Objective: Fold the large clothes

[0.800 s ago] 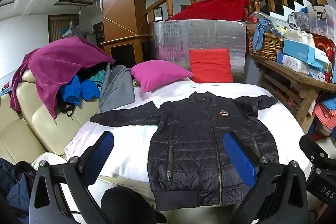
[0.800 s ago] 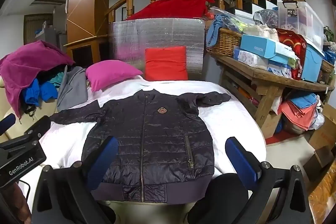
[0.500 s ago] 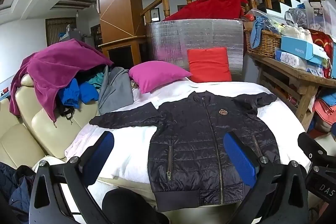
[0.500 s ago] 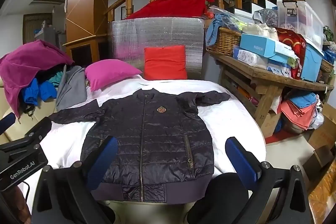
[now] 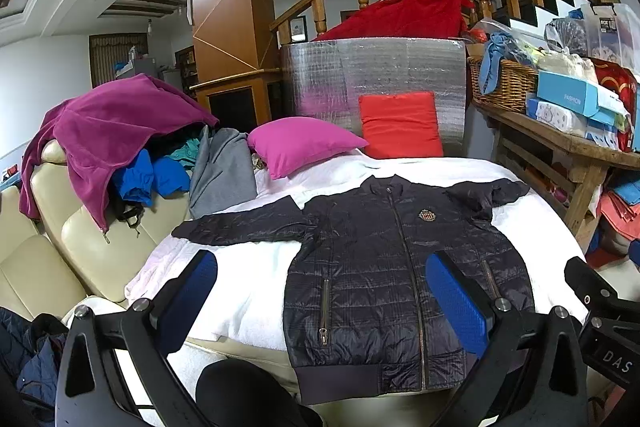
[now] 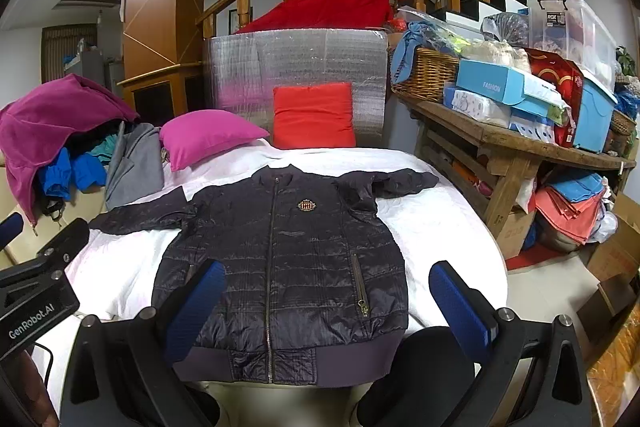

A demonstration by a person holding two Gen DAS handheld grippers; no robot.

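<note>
Left wrist view: we see our left gripper [image 5: 322, 297] w/ jaws wide apart, nothing between the blue pads [image 5: 456, 303]; it hangs above the near edge of the white bed cover [image 5: 240, 279]. The dark quilted jacket [image 5: 384, 267] lies flat, front up, zipped, on that cover, hem toward us, both sleeves spread out to the sides. Behind it: magenta pillow [image 5: 300, 143] and red pillow [image 5: 400, 125] against a silver foil panel [image 5: 376, 71]. Cream sofa [image 5: 92, 243] at left carries a heap of clothes [image 5: 120, 135].

Right wrist view: our right gripper [image 6: 326, 301] also has jaws fully apart, empty, over the jacket [image 6: 280, 251] hem and clear of the fabric. Jacket sits mid-cover, badge on chest. Wooden table [image 6: 516, 147] w/ boxes and wicker basket [image 6: 428, 75] stands at right. The left gripper [image 6: 36, 287] body shows at the left edge.
</note>
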